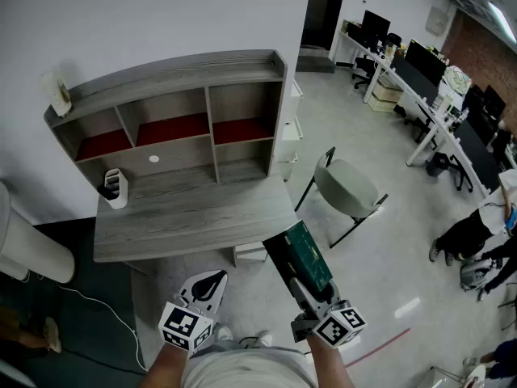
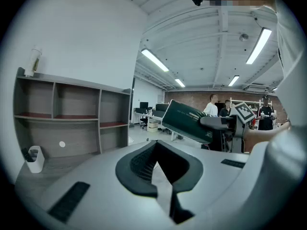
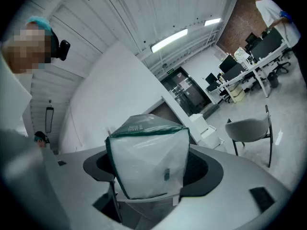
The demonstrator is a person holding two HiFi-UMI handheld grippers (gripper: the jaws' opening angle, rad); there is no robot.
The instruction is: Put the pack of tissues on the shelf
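Observation:
The pack of tissues (image 1: 297,251), dark green with a clear white end, sticks out forward and up from my right gripper (image 1: 311,288), which is shut on its near end. In the right gripper view the pack (image 3: 146,150) fills the space between the jaws. It hangs in the air in front of the desk's right corner, apart from the grey shelf unit (image 1: 186,95). The left gripper view shows the pack (image 2: 189,121) to the right. My left gripper (image 1: 212,281) hangs low near the desk's front edge, shut with nothing in it.
The grey desk (image 1: 194,217) carries the shelf unit, whose upper compartments have red bottoms. A white holder (image 1: 115,188) stands at the desk's left and a small bottle (image 1: 58,91) on the shelf's top left. A grey chair (image 1: 346,188) stands to the right. People and office desks are far right.

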